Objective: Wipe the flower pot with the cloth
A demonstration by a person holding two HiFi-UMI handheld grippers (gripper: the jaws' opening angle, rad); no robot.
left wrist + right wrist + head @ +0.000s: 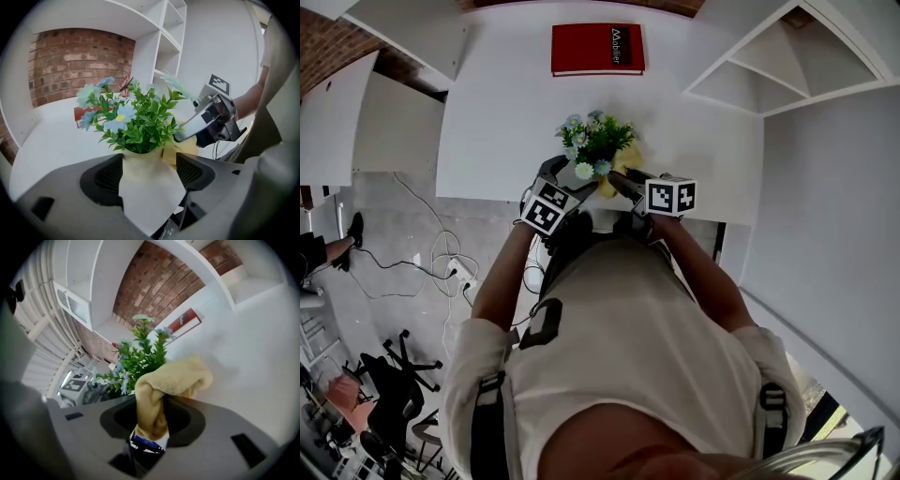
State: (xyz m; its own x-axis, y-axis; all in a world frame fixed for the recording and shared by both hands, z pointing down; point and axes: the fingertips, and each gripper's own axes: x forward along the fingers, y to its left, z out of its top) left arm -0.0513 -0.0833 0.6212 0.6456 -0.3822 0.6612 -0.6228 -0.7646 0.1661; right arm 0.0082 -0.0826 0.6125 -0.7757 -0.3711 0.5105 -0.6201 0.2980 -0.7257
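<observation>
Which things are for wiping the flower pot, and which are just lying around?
For the job:
flower pot, gripped by the left gripper
yellow cloth, gripped by the right gripper

Just lying about:
red book on the table
floor cables

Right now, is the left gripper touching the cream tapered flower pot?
Touching. The left gripper view shows the left gripper clamping the flower pot on both sides.
</observation>
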